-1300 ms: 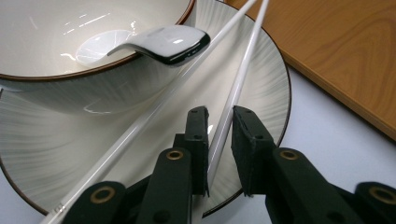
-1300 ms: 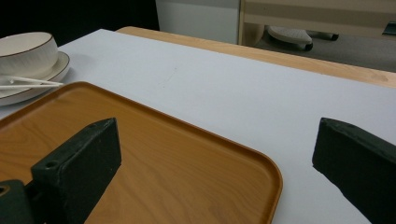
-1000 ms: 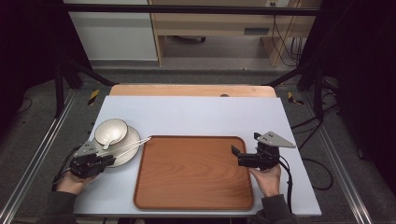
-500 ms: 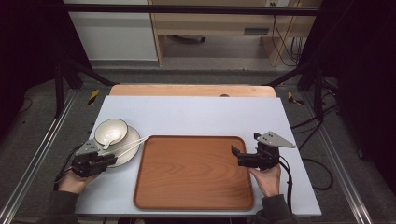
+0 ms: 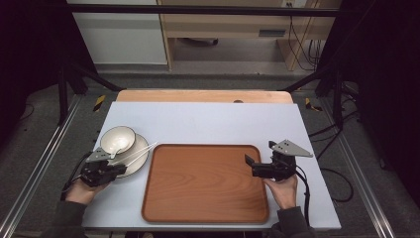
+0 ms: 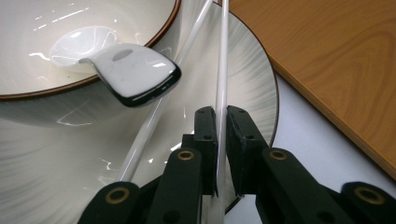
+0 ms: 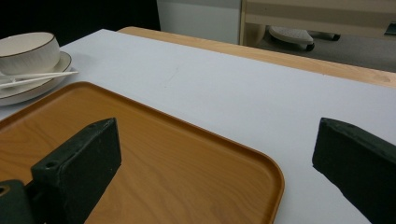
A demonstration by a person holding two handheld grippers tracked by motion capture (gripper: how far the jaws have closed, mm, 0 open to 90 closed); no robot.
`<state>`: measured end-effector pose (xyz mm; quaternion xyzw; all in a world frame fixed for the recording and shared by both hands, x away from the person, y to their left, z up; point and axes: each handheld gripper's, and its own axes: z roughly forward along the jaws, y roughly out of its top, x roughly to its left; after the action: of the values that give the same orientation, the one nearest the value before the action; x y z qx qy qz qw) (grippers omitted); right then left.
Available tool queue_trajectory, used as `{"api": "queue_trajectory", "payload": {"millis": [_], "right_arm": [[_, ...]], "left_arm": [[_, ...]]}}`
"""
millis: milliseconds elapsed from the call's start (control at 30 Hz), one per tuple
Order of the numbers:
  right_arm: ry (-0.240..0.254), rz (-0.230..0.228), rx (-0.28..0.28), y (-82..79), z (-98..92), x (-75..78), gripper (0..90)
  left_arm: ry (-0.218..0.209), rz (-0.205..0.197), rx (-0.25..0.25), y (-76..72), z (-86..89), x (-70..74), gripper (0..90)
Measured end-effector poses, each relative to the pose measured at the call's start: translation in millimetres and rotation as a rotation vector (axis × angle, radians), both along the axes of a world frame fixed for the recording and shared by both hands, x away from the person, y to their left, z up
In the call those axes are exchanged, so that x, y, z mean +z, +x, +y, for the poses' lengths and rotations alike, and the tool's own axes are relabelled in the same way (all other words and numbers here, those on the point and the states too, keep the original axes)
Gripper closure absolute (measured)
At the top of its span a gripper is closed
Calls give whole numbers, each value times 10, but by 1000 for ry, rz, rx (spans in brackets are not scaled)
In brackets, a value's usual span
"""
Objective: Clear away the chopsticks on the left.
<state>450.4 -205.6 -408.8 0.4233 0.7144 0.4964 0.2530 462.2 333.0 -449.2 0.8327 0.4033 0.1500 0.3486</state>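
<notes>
The left claw (image 6: pixel 222 149) was clenched on one white chopstick (image 6: pixel 220 70) lying across the plate (image 5: pixel 137 161) at the bench's (image 5: pixel 208 121) 9 o'clock side, beside the bowl (image 5: pixel 118 139) holding a spoon (image 6: pixel 126 74). The second chopstick (image 6: pixel 154 121) lay just beside. The right claw (image 5: pixel 257 163) hung released over the tray's (image 5: pixel 203 183) 3 o'clock edge, open bench beyond.

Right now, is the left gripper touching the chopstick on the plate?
Touching. The left gripper view shows the left gripper with both jaws pressed against one white chopstick lying over the plate, no gap.

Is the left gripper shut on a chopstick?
Shut: the left gripper clamps one white chopstick lying over the plate.
</notes>
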Motion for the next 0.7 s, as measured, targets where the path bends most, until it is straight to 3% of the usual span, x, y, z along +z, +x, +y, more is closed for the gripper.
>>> {"api": "queue_trajectory", "payload": {"millis": [300, 600, 700], "right_arm": [[5, 1, -2, -2, -4, 3, 14], [3, -7, -1, -5, -9, 7, 14], [4, -7, -3, -12, -22, 16, 13]], "left_arm": [[12, 2, -38, -21, -62, 11, 841], [-7, -38, -11, -74, -104, 123, 841], [-43, -49, 5, -106, -170, 171, 841]]}}
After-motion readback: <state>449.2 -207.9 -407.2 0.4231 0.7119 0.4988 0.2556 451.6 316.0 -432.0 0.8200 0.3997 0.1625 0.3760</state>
